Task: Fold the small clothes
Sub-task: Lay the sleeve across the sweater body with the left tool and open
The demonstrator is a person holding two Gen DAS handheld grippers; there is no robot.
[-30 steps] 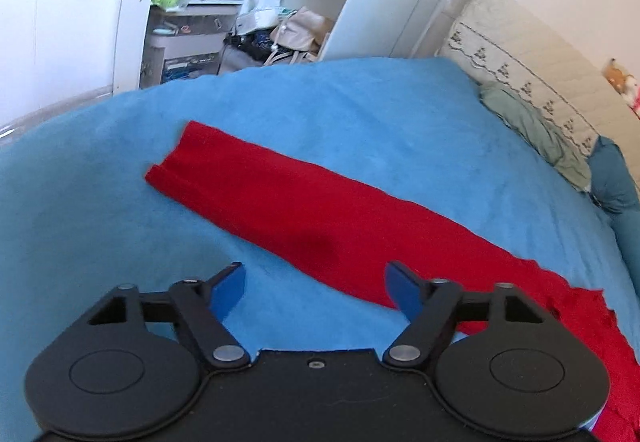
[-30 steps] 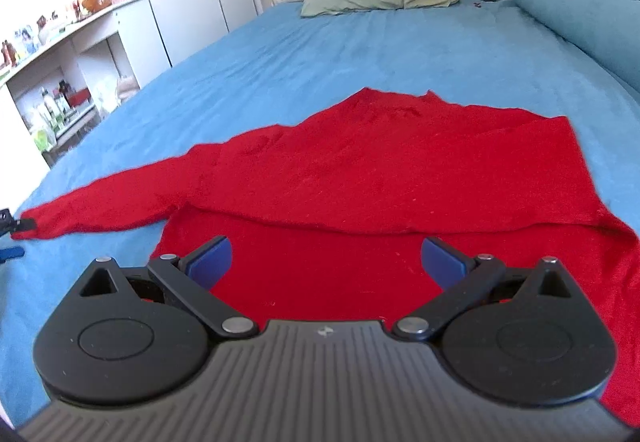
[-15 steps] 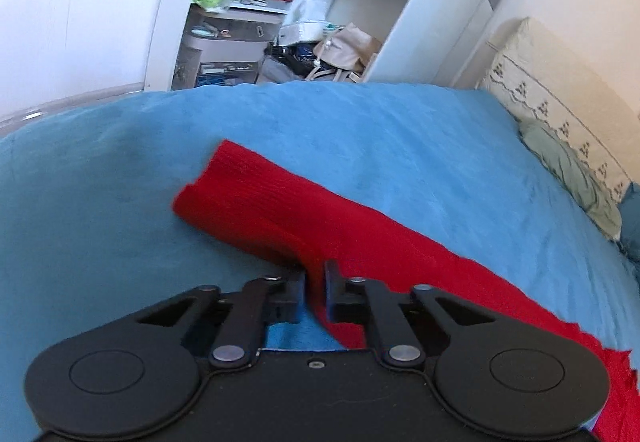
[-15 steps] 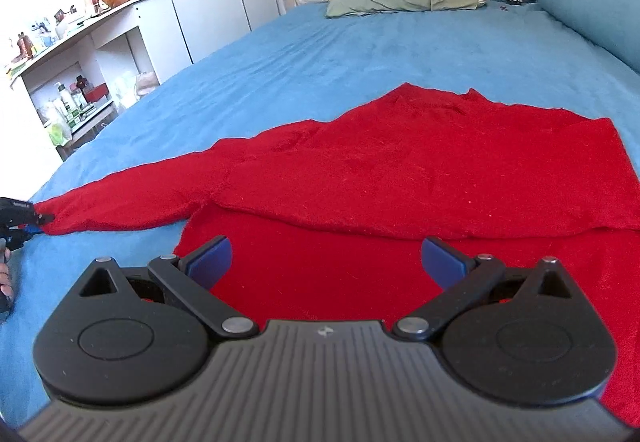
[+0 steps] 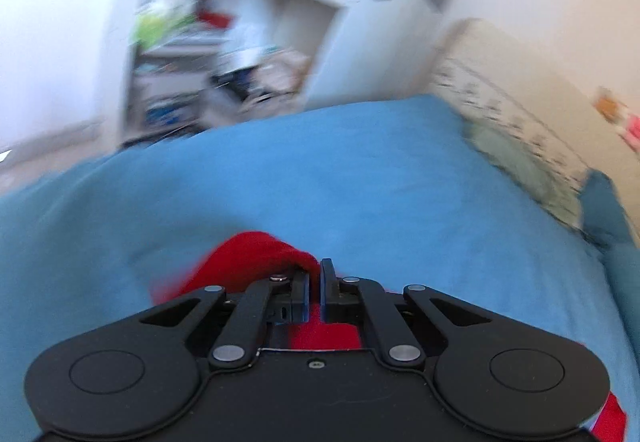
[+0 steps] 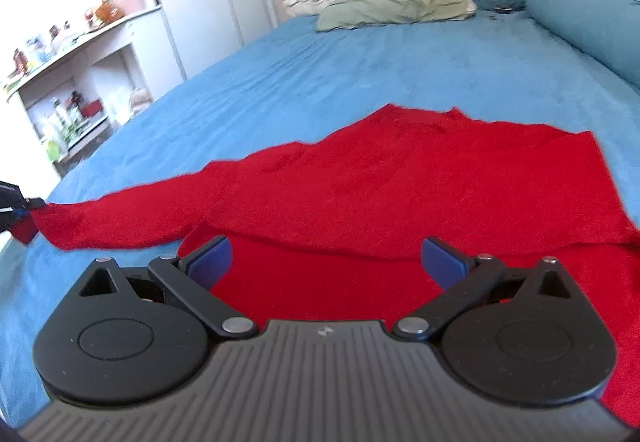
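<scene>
My left gripper (image 5: 315,284) pinches the red sweater's sleeve (image 6: 120,217) near the bed's (image 6: 360,73) left edge, my right gripper (image 6: 326,262) gapes empty; next, I judge, fold it across the body.

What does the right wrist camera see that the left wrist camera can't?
Only the right wrist view shows the whole red sweater spread flat, its long sleeve stretched sideways, and the right tongs open above it. Only the left wrist view shows, close up, the left tongs shut on the sleeve end, with the red cloth bunched up; this view is blurred. Both show the blue bedspread, the green pillow and the white shelves.
</scene>
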